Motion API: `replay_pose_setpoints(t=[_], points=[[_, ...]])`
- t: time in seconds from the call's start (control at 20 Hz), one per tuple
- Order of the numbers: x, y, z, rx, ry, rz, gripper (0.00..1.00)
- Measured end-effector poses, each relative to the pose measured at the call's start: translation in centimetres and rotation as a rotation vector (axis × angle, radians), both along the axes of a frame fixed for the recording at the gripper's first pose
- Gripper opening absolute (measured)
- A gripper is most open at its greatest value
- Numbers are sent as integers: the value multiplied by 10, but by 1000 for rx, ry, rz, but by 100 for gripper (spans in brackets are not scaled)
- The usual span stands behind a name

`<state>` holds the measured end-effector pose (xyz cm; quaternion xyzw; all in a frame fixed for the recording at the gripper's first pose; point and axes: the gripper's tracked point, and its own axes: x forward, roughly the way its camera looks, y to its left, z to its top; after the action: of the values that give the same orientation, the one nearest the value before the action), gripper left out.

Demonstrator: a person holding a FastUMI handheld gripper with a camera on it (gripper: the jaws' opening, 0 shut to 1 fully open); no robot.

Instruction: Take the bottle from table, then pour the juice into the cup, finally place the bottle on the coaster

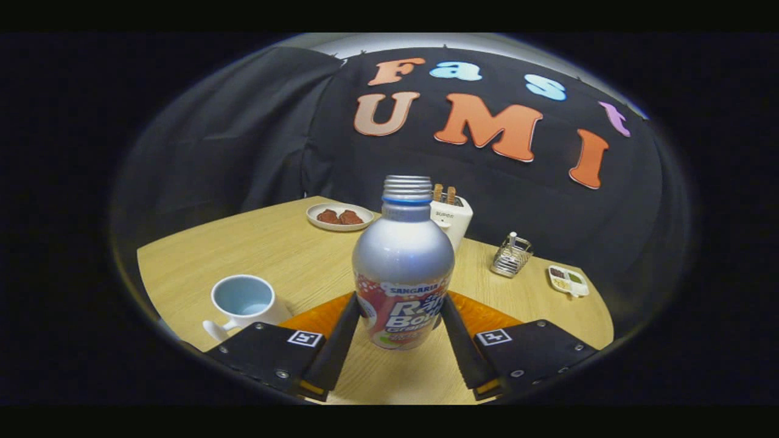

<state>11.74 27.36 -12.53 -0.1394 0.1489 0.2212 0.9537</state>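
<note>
The silver aluminium bottle with a threaded open neck and red printed label (pixel 403 267) stands upright between the fingers of the gripper (pixel 398 316), its long axis vertical. Both fingers appear to press its lower sides, so the grip looks closed on it (contact is hard to confirm). The white ceramic cup (pixel 243 299) sits left of the bottle; the orange coaster (pixel 487 315) lies just behind its base.
</note>
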Motion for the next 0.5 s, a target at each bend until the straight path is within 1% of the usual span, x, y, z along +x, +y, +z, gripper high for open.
replay_pose_setpoints(t=[0.1,0.3,0.5], points=[[13,-5,-2,40,1,-30,77],[36,-10,-16,167,32,-65,77],[55,-15,-28,195,37,-94,77]])
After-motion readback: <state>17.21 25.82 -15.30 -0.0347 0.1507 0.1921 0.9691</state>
